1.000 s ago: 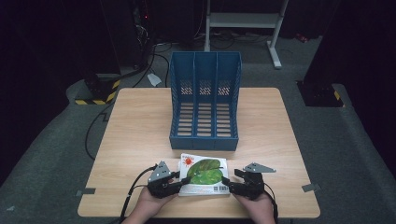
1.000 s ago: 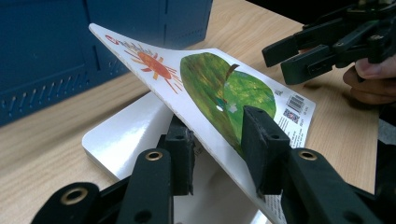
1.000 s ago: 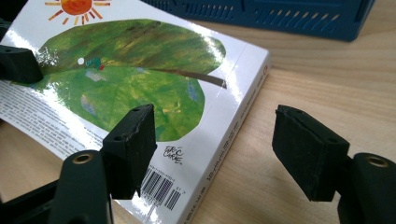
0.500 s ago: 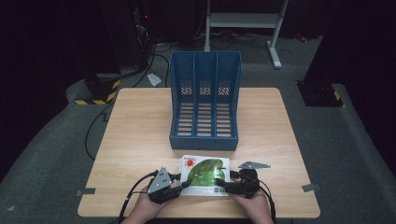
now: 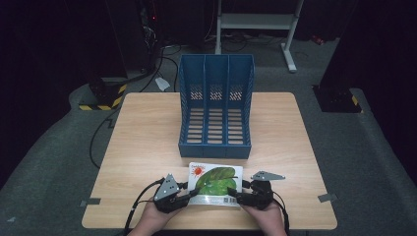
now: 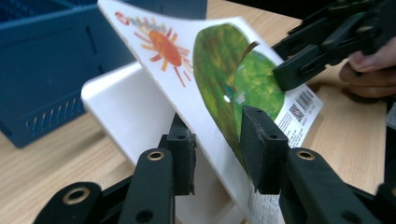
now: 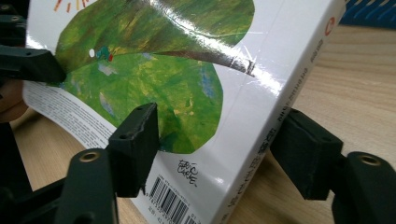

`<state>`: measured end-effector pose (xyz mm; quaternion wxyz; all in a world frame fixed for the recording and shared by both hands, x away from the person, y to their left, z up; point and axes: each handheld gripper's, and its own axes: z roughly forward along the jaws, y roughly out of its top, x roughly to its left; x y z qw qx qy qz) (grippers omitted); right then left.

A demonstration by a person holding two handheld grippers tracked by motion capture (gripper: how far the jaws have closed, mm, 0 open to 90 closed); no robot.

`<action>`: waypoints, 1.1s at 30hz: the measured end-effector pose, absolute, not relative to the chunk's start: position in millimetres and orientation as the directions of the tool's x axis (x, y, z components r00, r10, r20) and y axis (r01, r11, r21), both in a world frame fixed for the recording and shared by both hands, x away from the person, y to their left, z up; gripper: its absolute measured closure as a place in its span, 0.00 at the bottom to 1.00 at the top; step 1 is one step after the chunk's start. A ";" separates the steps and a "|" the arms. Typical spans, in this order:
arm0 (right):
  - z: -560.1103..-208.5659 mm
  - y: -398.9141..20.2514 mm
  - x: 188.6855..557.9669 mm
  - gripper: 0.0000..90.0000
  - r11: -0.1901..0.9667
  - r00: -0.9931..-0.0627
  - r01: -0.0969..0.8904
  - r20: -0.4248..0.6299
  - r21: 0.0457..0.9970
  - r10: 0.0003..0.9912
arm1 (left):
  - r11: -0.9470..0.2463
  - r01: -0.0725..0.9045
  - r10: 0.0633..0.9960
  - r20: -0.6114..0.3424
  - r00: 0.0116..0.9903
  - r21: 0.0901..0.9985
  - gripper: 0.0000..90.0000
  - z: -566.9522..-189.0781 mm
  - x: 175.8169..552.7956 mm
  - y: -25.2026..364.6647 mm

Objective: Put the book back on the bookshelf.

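My left claw [image 6: 217, 156] pinched the book's [image 5: 216, 181] cover; my right claw [image 7: 219, 154], just closing, straddled its spine. Lifting evenly would have spared the cover before filing in the rack [image 5: 215, 105].

One book [image 5: 216, 183] is lying on the surface [image 5: 147, 147], and one blue file rack [image 5: 215, 105] is standing behind it, showing three compartments. Two tools are working at the book: one left tool [image 5: 184, 196] and one right tool [image 5: 241, 195]. Two hands are coming in, each carrying one tool.
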<state>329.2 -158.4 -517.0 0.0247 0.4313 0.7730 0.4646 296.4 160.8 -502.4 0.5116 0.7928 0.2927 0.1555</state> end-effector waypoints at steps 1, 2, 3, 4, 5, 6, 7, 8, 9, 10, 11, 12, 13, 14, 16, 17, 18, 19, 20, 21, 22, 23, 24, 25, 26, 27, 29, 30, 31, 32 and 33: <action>-516.5 -158.5 328.5 0.39 0.197 -0.627 0.641 0.359 0.741 0.691 | -0.301 0.315 0.627 -0.062 0.777 0.900 0.72 -502.9 297.3 161.1; -515.7 -158.4 327.5 0.39 0.192 -0.625 0.641 0.360 0.743 0.693 | -0.301 0.321 0.630 -0.066 0.774 0.898 0.72 -503.3 298.2 161.1; -515.0 -158.6 326.7 0.40 0.189 -0.625 0.635 0.355 0.749 0.695 | -0.301 0.325 0.635 -0.066 0.769 0.897 0.72 -503.5 298.4 160.9; -514.3 -158.9 326.2 0.41 0.189 -0.628 0.628 0.348 0.755 0.697 | -0.302 0.325 0.638 -0.064 0.767 0.896 0.72 -503.6 298.7 160.9; -513.9 -159.2 326.0 0.41 0.189 -0.631 0.619 0.340 0.762 0.697 | -0.299 0.328 0.641 -0.066 0.765 0.896 0.72 -503.8 298.8 160.6; -512.9 -159.7 325.1 0.42 0.184 -0.631 0.612 0.335 0.769 0.699 | -0.299 0.331 0.642 -0.067 0.763 0.895 0.72 -503.8 298.9 160.5; -512.2 -159.9 324.6 0.42 0.180 -0.631 0.610 0.335 0.772 0.700 | -0.298 0.333 0.644 -0.069 0.762 0.895 0.72 -504.0 298.9 160.2; -511.7 -160.3 324.3 0.42 0.179 -0.633 0.603 0.330 0.777 0.700 | -0.298 0.334 0.645 -0.069 0.761 0.894 0.72 -504.1 299.0 160.0; -511.2 -160.5 323.9 0.42 0.180 -0.634 0.600 0.325 0.780 0.702 | -0.301 0.335 0.645 -0.067 0.761 0.893 0.72 -504.3 299.1 159.6; -510.5 -160.5 323.1 0.42 0.178 -0.634 0.594 0.319 0.784 0.705 | -0.309 0.337 0.646 -0.064 0.761 0.890 0.72 -504.9 299.3 159.1; -509.4 -160.8 322.2 0.43 0.177 -0.634 0.585 0.311 0.791 0.708 | -0.316 0.339 0.646 -0.060 0.761 0.886 0.72 -505.6 299.4 158.4; -508.4 -161.2 321.4 0.43 0.172 -0.633 0.577 0.305 0.798 0.711 | -0.325 0.340 0.645 -0.056 0.762 0.882 0.72 -506.2 299.3 157.8; -507.4 -161.7 320.7 0.44 0.167 -0.632 0.575 0.305 0.801 0.713 | -0.338 0.340 0.647 -0.046 0.761 0.878 0.72 -507.4 299.3 156.4; -505.9 -162.6 319.7 0.44 0.154 -0.630 0.568 0.307 0.808 0.713 | -0.342 0.338 0.644 -0.044 0.764 0.877 0.72 -508.2 299.0 155.6; -504.0 -163.9 318.9 0.45 0.152 -0.634 0.548 0.290 0.823 0.717 | -0.340 0.335 0.646 -0.040 0.762 0.878 0.72 -508.1 298.5 154.4; -503.2 -164.1 318.4 0.45 0.155 -0.636 0.541 0.281 0.827 0.719 | -0.340 0.338 0.648 -0.042 0.760 0.878 0.72 -508.2 298.6 154.0; -502.8 -164.1 317.8 0.45 0.156 -0.638 0.531 0.272 0.833 0.721 | -0.338 0.338 0.651 -0.041 0.758 0.878 0.73 -508.5 298.6 153.6; -502.4 -164.0 317.1 0.45 0.157 -0.639 0.524 0.264 0.837 0.722 | -0.342 0.332 0.652 -0.032 0.757 0.879 0.73 -508.8 298.5 153.1; -501.7 -163.9 316.5 0.45 0.160 -0.640 0.513 0.252 0.844 0.725 | -0.345 0.329 0.654 -0.027 0.756 0.879 0.74 -508.9 298.4 152.7; -501.3 -163.7 316.2 0.45 0.158 -0.641 0.506 0.247 0.848 0.727 | -0.353 0.322 0.657 -0.012 0.754 0.878 0.74 -509.2 298.3 152.2; -500.5 -163.7 315.5 0.45 0.155 -0.642 0.495 0.240 0.855 0.728 | -0.359 0.318 0.659 -0.003 0.752 0.877 0.74 -509.3 298.0 151.8; -499.9 -163.8 315.2 0.45 0.154 -0.643 0.488 0.235 0.859 0.729 | -0.369 0.312 0.663 0.013 0.748 0.875 0.75 -509.6 297.7 150.8; -499.0 -163.8 314.5 0.46 0.150 -0.644 0.478 0.230 0.865 0.730 | -0.378 0.309 0.665 0.024 0.746 0.873 0.76 -509.8 297.6 150.3; -498.4 -163.8 314.0 0.46 0.150 -0.645 0.470 0.223 0.870 0.731 | -0.386 0.304 0.668 0.036 0.744 0.871 0.77 -510.5 297.2 149.0; -497.3 -163.8 313.0 0.47 0.151 -0.644 0.457 0.210 0.877 0.735 | -0.389 0.299 0.669 0.044 0.742 0.871 0.77 -510.8 297.0 148.4; -496.7 -163.7 312.4 0.48 0.154 -0.642 0.453 0.201 0.878 0.740 | -0.386 0.302 0.672 0.041 0.740 0.872 0.77 -510.8 297.3 147.9; -496.4 -163.9 312.0 0.48 0.155 -0.639 0.445 0.192 0.882 0.745 | -0.375 0.312 0.683 0.033 0.729 0.873 0.77 -511.1 298.6 146.9; -495.9 -164.4 311.4 0.48 0.151 -0.638 0.443 0.191 0.884 0.746 | -0.376 0.310 0.685 0.037 0.727 0.873 0.77 -511.3 299.0 146.5; -495.4 -164.6 311.1 0.48 0.151 -0.639 0.436 0.186 0.887 0.747 | -0.375 0.308 0.688 0.040 0.725 0.875 0.77 -511.6 299.2 145.6; -494.8 -164.6 310.5 0.48 0.151 -0.638 0.431 0.183 0.890 0.748 | -0.382 0.303 0.690 0.052 0.722 0.873 0.77 -511.8 299.3 144.8; -494.4 -164.8 310.4 0.48 0.153 -0.640 0.423 0.175 0.893 0.749 | -0.395 0.298 0.695 0.071 0.715 0.869 0.77 -512.8 299.6 142.4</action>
